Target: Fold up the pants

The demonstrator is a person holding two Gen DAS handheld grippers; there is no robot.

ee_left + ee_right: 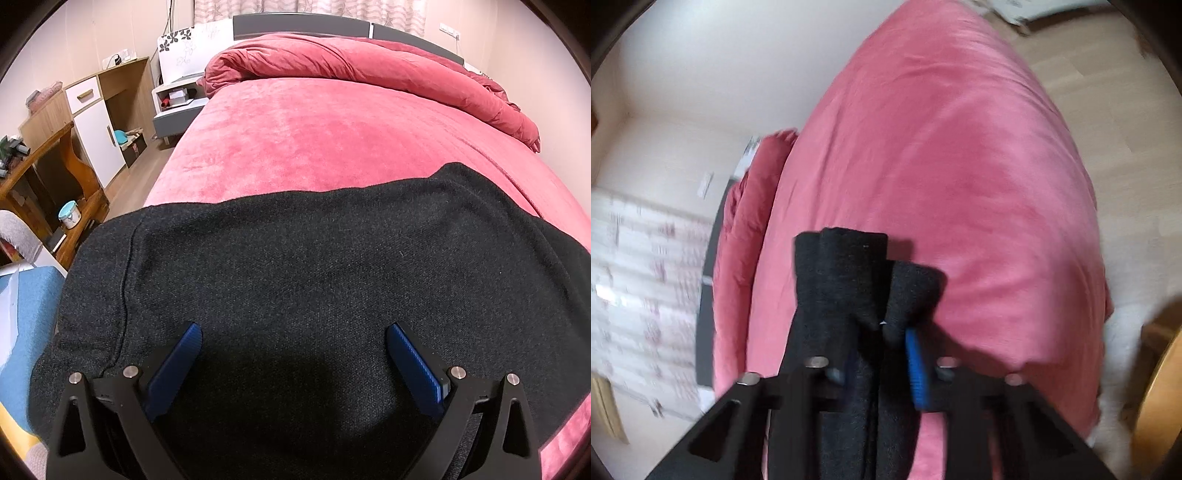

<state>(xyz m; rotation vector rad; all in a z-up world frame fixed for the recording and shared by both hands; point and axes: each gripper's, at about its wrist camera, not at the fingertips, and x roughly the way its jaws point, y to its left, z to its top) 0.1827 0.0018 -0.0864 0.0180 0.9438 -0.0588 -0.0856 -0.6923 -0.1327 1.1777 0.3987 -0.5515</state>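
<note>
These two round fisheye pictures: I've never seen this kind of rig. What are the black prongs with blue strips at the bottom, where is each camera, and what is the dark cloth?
No robot arm here: a person holds a two-finger gripper in each hand, and a camera on each one looks forward along its fingers. The black prongs are those fingers; the blue strips are their pads.

The left wrist view shows the left gripper with its jaws wide apart and nothing between the pads, poised over dark pants spread on a bed with a pink cover. A rumpled red duvet lies at the headboard end.

The right wrist view is blurred. There the right gripper is shut on a bunched part of the pants, which stick out beyond its fingertips above the bed.
</note>
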